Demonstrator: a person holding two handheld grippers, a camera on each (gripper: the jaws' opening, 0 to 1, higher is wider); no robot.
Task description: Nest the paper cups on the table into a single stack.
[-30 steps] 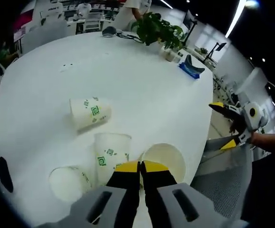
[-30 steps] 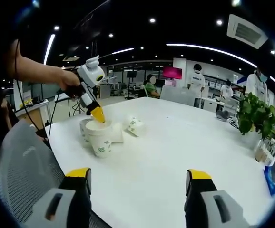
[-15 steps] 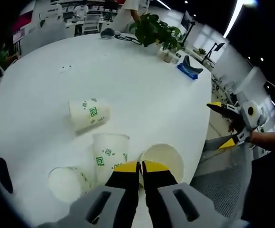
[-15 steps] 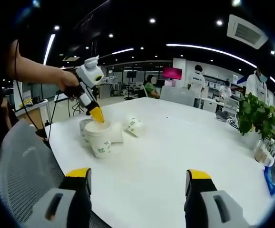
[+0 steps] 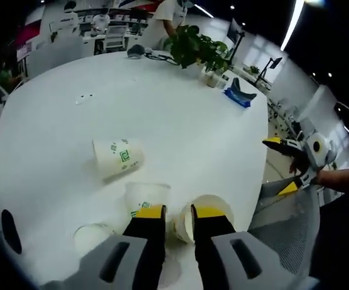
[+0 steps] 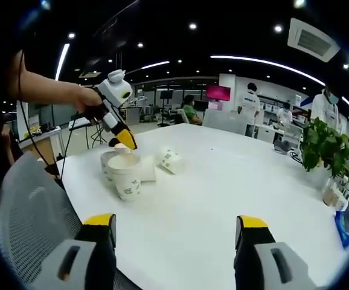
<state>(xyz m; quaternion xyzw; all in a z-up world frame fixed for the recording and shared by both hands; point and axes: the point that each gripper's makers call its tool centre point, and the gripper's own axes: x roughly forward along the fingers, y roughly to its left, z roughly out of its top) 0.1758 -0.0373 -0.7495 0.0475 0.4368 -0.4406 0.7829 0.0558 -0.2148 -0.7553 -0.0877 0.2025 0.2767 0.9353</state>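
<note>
From the left gripper view I see my left gripper (image 5: pixel 178 212) over a group of paper cups near the table's (image 5: pixel 180 115) edge. Its jaws stand a little apart, with a narrow gap, and I cannot see anything held between them. Just past the tips, at 12 o'clock, there is an upright cup with green print (image 5: pixel 145 197), and beside it at about 1 o'clock an open cup (image 5: pixel 208 208) with its mouth towards me. A third cup (image 5: pixel 93 237) stands at about 9 o'clock from the tips, and a fourth cup lies on its side (image 5: pixel 118 158) farther out at 11 o'clock, apart from the others.

In the right gripper view my right gripper (image 6: pixel 177 223) hangs above bare table, jaws wide apart and empty, well away from the cups, which sit at 10 o'clock.

I judge that the step in hand is choosing and gripping one cup with the left gripper; no cup seems nested yet, though I cannot be sure. The next move calls for closing on one rim gently, because thin paper can crush, then lifting it straight over another upright cup.
</note>
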